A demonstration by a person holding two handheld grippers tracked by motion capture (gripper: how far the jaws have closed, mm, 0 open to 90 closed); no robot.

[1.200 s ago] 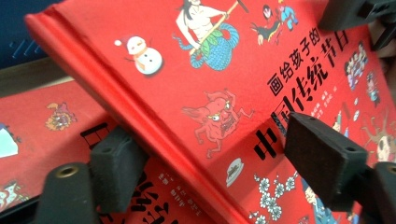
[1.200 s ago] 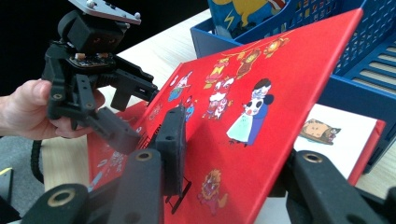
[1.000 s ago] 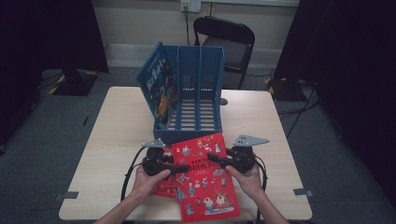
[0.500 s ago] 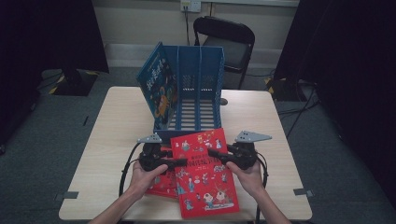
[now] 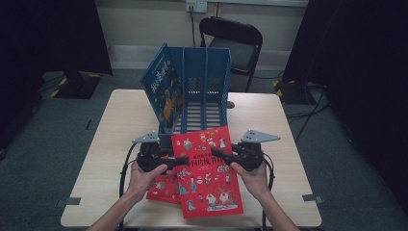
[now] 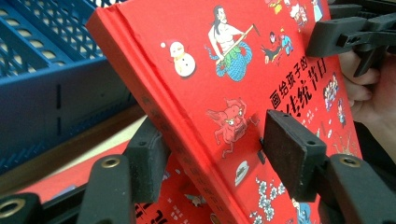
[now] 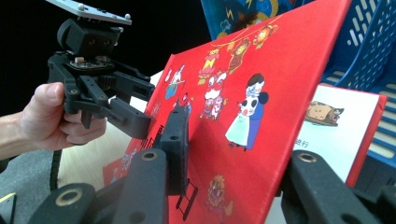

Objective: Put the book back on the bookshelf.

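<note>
A red picture book [image 5: 207, 168] is held up at a tilt over the table's front, just before the blue file rack [image 5: 204, 91]. My left gripper [image 5: 180, 160] is shut on its left edge, and in the left gripper view the red book [image 6: 243, 84] sits between the jaws of the left gripper [image 6: 215, 158]. My right gripper [image 5: 216, 153] is shut on the right edge. In the right gripper view the red book [image 7: 261, 93] sits in the right gripper [image 7: 233, 158], with the left gripper [image 7: 135, 119] opposite.
A blue book [image 5: 163, 91] leans in the rack's leftmost slot. A second red book [image 5: 161, 187] lies flat on the table [image 5: 110, 144] under the held one. A black chair [image 5: 231, 43] stands behind the table. The rack's right slots hold nothing.
Both grippers have lifted the red book's far edge and carried it a little toward the rack. The second red book underneath has stayed put.
</note>
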